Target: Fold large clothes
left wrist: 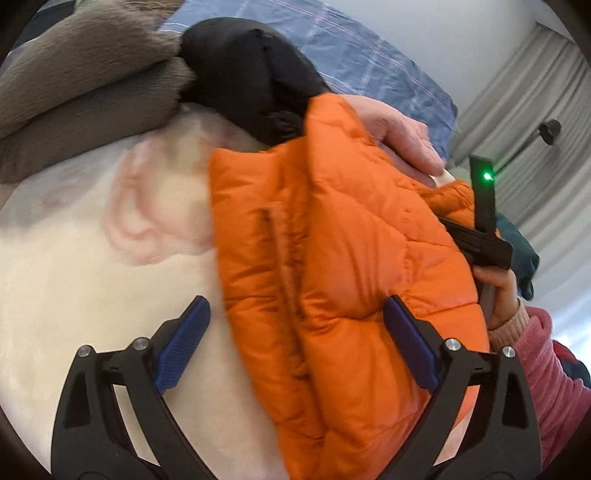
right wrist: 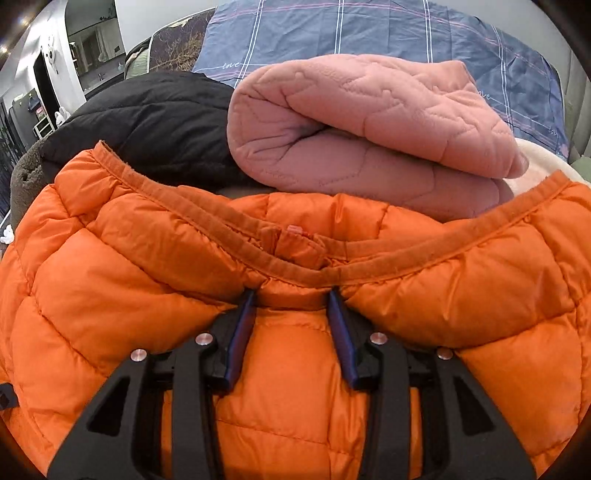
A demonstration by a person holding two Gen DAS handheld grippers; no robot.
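An orange puffer jacket (right wrist: pixel 147 258) lies bunched on a bed spread with a cream blanket (left wrist: pixel 74 277), its bound neckline edge sagging across the right wrist view. The right gripper (right wrist: pixel 291 295) is clamped at a narrow setting on a fold of the jacket just below that edge, blue pads (right wrist: pixel 240 332) pressing the quilted fabric from both sides. The left gripper (left wrist: pixel 295 314) stands wide, its left finger over the blanket and its right finger against the jacket's puffed side; part of the jacket lies between the blue fingers (left wrist: pixel 184 339), but they do not pinch it. In the left wrist view a bare hand (left wrist: pixel 402 129) rests on the jacket's upper edge, while another hand (left wrist: pixel 498 291) in a pink sleeve (left wrist: pixel 546 369) grips the black handle of the right gripper, where a green light (left wrist: pixel 487 176) glows. Beyond the jacket sit a folded pink quilted garment (right wrist: pixel 369 129), a black padded garment (right wrist: pixel 147 122) and a brown fleecy item (left wrist: pixel 74 92), with a blue plaid sheet (right wrist: pixel 369 29) behind them.
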